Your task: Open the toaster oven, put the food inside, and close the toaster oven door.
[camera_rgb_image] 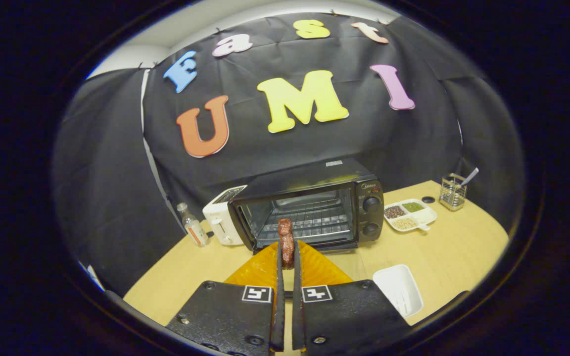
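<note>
The jaws [288, 257] are pinched narrow on a brown, lumpy stick of food [286, 242], which stands upright between them, its top poking above the tips. Straight beyond it sits the black boxy toaster oven [309, 207] on the pale wooden worktop [453, 247], and its door looks to be dropped open already, the wire rack [314, 220] plainly on show inside. So the step in hand, as I read it, is the delivery: carry the food forward into that cavity. Doing it well means keeping the squeeze steady, coming in level and centred on the opening, clearing the lowered door, and letting go only once the food rests on the rack bars. To the right of the oven lie a white divided dish of seeds [410, 214] and a white rectangular tray [399, 289]; a white pop-up toaster [220, 222] stands to the oven's left.
</note>
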The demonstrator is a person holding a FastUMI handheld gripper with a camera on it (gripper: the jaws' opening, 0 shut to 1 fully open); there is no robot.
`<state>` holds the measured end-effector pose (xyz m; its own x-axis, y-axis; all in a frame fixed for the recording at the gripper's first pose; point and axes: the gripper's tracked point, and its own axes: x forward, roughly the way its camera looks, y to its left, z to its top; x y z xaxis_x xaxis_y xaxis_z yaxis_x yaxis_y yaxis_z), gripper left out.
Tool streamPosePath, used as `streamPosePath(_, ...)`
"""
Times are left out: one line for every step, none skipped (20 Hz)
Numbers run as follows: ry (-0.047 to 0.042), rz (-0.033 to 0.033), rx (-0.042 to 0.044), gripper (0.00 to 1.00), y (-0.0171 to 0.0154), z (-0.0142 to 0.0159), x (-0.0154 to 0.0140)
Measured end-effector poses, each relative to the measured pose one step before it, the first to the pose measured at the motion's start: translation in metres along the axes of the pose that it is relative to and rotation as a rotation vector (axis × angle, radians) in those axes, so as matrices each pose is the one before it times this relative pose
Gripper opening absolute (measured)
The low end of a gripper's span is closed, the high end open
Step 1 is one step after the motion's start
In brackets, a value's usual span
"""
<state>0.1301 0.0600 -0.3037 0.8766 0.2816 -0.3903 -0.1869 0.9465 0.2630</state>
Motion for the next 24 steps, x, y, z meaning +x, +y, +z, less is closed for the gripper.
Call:
streamPosePath(-0.00942, 0.00033, 0.06769, 0.09, -0.00154, 0.00205, 0.0126)
streamPosePath(-0.00918, 0.00323, 0.07212, 0.09, -0.00186, 0.00129, 0.01143)
streamPosePath(-0.00392, 0.00674, 0.06612, 0.09, -0.00134, 0.00181, 0.0117)
streamPosePath(-0.00746, 0.00534, 0.07289, 0.09, -0.00318, 0.00148, 0.01208)
streamPosePath(0.00744, 0.00288, 0.06843, 0.09, -0.00344, -0.00112, 0.01389)
streamPosePath(0.01772, 0.00277, 0.07099, 0.09, -0.00439, -0.00445, 0.01279)
streamPosePath(0.02542, 0.01459, 0.06402, 0.09, -0.00191, -0.00409, 0.01506)
streamPosePath(0.01137, 0.01905, 0.06848, 0.09, -0.00414, -0.00013, 0.01606)
streamPosePath(0.01837, 0.01981, 0.07467, 0.09, -0.00496, -0.00052, 0.01457)
streamPosePath(0.01545, 0.01705, 0.08149, 0.09, -0.00615, 0.00223, 0.01358)
streamPosePath(0.00614, 0.01363, 0.07537, 0.09, -0.00395, 0.00414, 0.01128)
streamPosePath(-0.00677, 0.01295, 0.04708, 0.09, -0.00211, 0.00642, 0.01062)
streamPosePath(-0.00948, 0.00805, 0.01245, 0.09, -0.00002, 0.00383, 0.0076)
streamPosePath(-0.02106, -0.00827, 0.00032, 0.09, -0.0043, 0.00651, 0.00774)
streamPosePath(-0.01753, -0.00619, -0.00431, 0.09, -0.00345, 0.00457, 0.00869)
streamPosePath(-0.00879, -0.0006, -0.00636, 0.09, -0.00052, 0.00144, 0.00736)
streamPosePath(-0.00677, -0.00421, -0.00242, 0.09, -0.00043, 0.0001, 0.00542)
streamPosePath(0.00286, -0.00754, -0.01076, 0.09, -0.00113, -0.00227, 0.00687)
streamPosePath(0.00312, -0.01382, -0.01784, 0.09, -0.00178, -0.00213, 0.00427)
streamPosePath(0.0004, -0.018, -0.02951, 0.1, -0.00259, -0.00192, 0.00259)
streamPosePath(-0.00596, -0.00748, -0.03021, 0.11, -0.00072, 0.0002, 0.00197)
streamPosePath(-0.00932, 0.00421, -0.02317, 0.13, 0.00394, 0.0017, -0.00014)
streamPosePath(-0.00749, -0.01559, -0.03175, 0.14, -0.00079, 0.00252, -0.00006)
streamPosePath(-0.01027, -0.01789, -0.03703, 0.17, -0.00244, 0.00177, -0.00357)
